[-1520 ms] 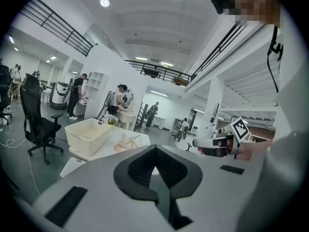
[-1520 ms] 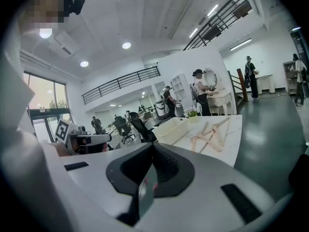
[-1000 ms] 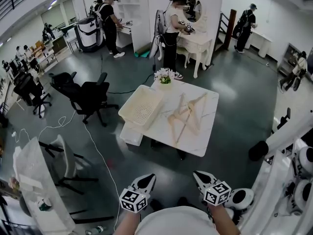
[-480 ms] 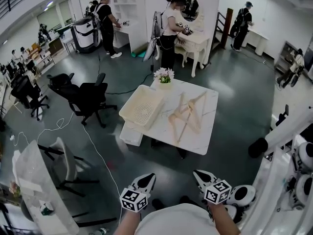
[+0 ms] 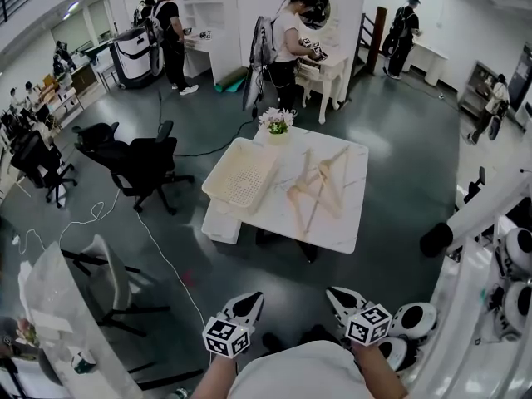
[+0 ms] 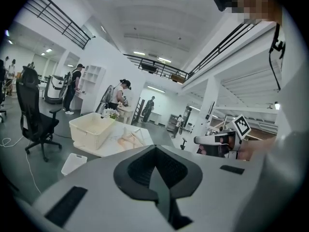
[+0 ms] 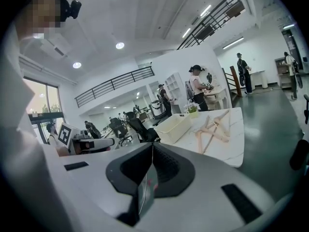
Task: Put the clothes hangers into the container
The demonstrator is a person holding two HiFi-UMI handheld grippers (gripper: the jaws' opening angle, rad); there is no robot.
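Observation:
Several pale wooden clothes hangers (image 5: 316, 188) lie in a loose heap on the white marble table (image 5: 332, 223). Beside them, at the table's left, stands a cream basket (image 5: 241, 177). Both are far ahead of me across the dark floor. My left gripper (image 5: 248, 302) and right gripper (image 5: 339, 296) hang side by side low in the head view, both shut and empty. From the left gripper (image 6: 155, 149) the basket (image 6: 91, 129) and hangers (image 6: 129, 139) show in the distance. Past the right gripper (image 7: 152, 145) I see the hangers (image 7: 212, 127) and basket (image 7: 174, 127).
A flower pot (image 5: 277, 123) stands at the table's far edge and a small white bin (image 5: 218, 223) sits on the floor by its left side. Black office chairs (image 5: 137, 160) are at the left, white machinery (image 5: 499, 289) at the right, people (image 5: 283, 40) work behind.
The table with basket and hangers has slid slightly up in the head view. Both grippers stay low in the picture, shut and empty.

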